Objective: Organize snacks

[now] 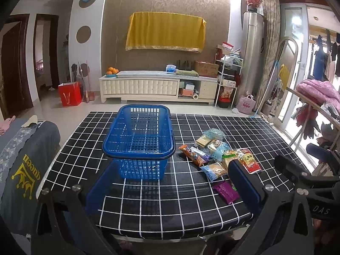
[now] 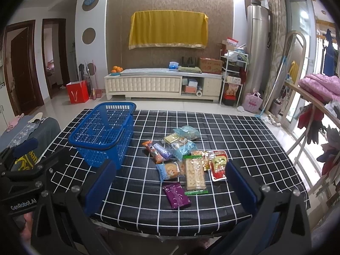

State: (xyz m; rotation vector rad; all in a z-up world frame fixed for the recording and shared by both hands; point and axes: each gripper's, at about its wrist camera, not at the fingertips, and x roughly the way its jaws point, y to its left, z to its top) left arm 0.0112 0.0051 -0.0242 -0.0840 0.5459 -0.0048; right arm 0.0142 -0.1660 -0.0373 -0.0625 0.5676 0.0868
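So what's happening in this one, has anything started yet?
Not yet. A person holds two grippers over the near edge of a table with a black checked cloth. The left gripper and the right gripper are both open and hold nothing. The blue basket stands empty on the left, and the snack packets lie in a loose pile beside it, untouched.

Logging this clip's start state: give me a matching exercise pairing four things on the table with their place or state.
Things:
1. blue basket
2. purple packet
3. red tray pack
4. orange wrapper

Descriptions:
A. nearest the table's front edge
B. empty, left of the pile
C. right end of the pile
D. pile's side nearest the basket

Pairs: 1-B, 2-A, 3-C, 4-D
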